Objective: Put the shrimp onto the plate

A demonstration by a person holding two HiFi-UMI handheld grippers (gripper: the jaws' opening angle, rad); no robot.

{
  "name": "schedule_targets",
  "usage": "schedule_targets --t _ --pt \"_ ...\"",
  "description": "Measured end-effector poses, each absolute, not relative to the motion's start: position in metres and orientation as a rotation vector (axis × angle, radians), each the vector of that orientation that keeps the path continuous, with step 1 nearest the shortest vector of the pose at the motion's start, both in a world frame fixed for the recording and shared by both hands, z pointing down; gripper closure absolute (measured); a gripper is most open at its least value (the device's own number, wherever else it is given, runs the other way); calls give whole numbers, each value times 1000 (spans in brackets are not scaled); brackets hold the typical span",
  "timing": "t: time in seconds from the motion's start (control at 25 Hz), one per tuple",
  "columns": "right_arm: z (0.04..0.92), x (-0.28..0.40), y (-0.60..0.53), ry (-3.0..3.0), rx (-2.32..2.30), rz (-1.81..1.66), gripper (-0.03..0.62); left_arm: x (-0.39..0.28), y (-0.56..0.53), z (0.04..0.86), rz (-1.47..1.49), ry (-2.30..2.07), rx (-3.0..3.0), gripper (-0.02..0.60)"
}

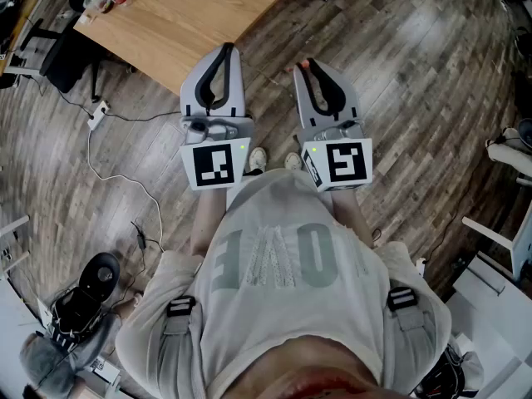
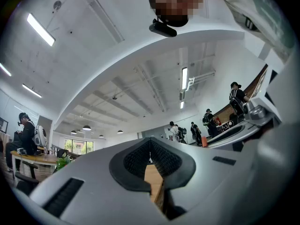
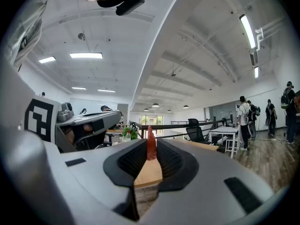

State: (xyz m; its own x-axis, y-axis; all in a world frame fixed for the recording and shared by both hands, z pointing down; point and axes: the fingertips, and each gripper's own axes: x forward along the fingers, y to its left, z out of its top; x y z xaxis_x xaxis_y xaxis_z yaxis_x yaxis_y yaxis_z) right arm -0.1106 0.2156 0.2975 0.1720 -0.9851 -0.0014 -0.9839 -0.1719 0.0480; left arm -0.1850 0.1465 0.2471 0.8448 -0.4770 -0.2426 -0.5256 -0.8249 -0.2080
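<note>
An open office with a grey wood-plank floor (image 1: 407, 65) and a light wooden table (image 1: 179, 15) lies below the person, who holds both grippers side by side just in front of the chest, jaws pointing towards the table's near edge. The right gripper (image 1: 309, 65) is clamped on the shrimp (image 3: 151, 144), a small orange-red piece standing upright between the jaw tips. The left gripper (image 1: 226, 50) has its jaw tips pressed together with nothing between them.
</note>
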Motion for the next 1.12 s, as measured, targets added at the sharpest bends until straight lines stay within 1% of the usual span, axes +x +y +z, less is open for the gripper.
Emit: schedule_targets --t 0.76,1.12 --pt "285 -128 197 -1979 2367 -107 522 -201 124 243 298 769 -2792 571" --pt "304 -138 169 -1883 2397 -80 522 -227 78 258 316 756 -2846 572"
